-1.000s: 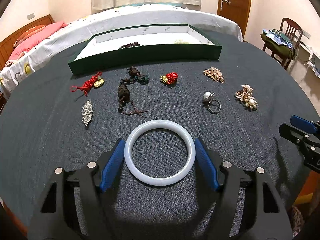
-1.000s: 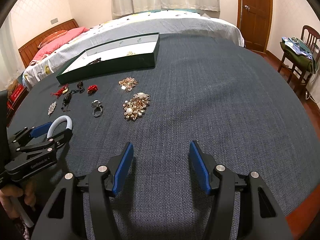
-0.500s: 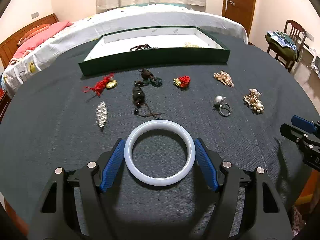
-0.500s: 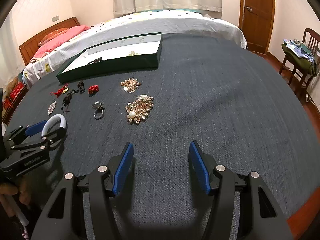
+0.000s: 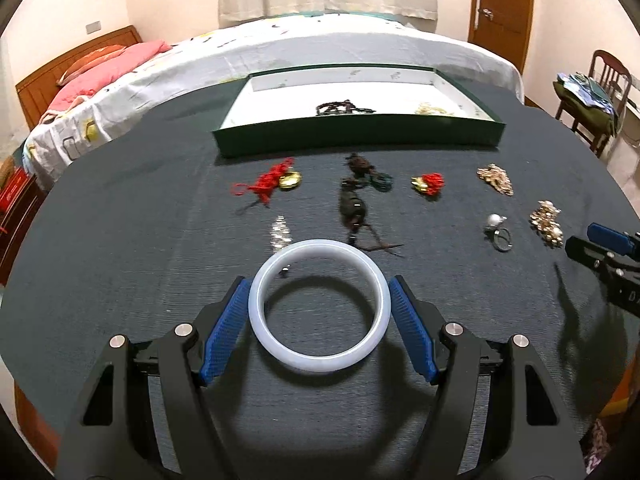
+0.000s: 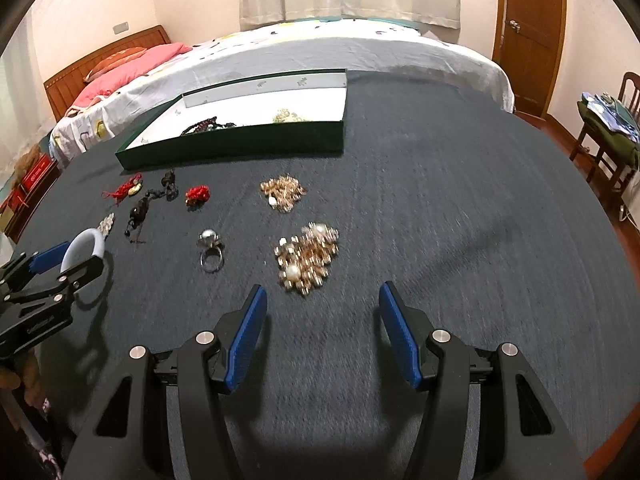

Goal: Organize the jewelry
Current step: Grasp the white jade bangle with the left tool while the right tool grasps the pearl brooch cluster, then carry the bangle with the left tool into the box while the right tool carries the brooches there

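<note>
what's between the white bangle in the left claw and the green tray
In the left wrist view, beyond the white bangle lie a silver brooch and dark beaded cord on the cloth, short of the green tray.

We find no text we can read; small white lettering on the left claw is too blurred.

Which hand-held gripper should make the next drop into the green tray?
Left. The left hand-held gripper already holds the white bangle and faces the green tray; the right hand-held gripper is open and empty.
</note>
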{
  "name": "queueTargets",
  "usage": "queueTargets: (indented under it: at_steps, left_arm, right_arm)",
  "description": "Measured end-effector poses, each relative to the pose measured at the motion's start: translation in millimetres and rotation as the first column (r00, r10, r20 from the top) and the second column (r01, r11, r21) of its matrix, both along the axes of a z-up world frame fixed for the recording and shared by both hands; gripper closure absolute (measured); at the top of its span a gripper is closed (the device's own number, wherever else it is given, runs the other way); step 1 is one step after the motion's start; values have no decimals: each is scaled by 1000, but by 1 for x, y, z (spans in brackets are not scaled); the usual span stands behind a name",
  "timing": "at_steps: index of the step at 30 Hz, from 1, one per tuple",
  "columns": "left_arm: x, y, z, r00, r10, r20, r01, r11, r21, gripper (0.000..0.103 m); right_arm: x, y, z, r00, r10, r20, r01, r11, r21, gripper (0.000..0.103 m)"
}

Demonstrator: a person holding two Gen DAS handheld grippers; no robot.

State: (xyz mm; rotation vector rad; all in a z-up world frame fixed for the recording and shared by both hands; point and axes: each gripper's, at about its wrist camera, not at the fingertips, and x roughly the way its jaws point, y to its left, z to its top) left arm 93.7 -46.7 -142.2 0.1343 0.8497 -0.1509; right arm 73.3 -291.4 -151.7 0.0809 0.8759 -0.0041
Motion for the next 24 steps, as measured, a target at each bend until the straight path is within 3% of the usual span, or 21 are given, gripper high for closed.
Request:
queueTargets:
  at_steps: [15, 20, 24]
  left_arm:
    - [16, 20, -4, 999, 50, -15, -50, 999, -6, 34]
    - [16, 19, -4, 999, 46, -13, -46, 999, -7, 34]
    - [16, 19, -4, 999, 45, -12, -45, 999, -7, 34]
  right_arm:
    - [36, 10, -13, 999, 18, -50, -20, 999, -43, 46]
    - [34, 13, -12, 999, 36, -41, -38, 998, -50, 60]
    - [33, 12, -13, 999, 36, -35, -38, 998, -40, 61]
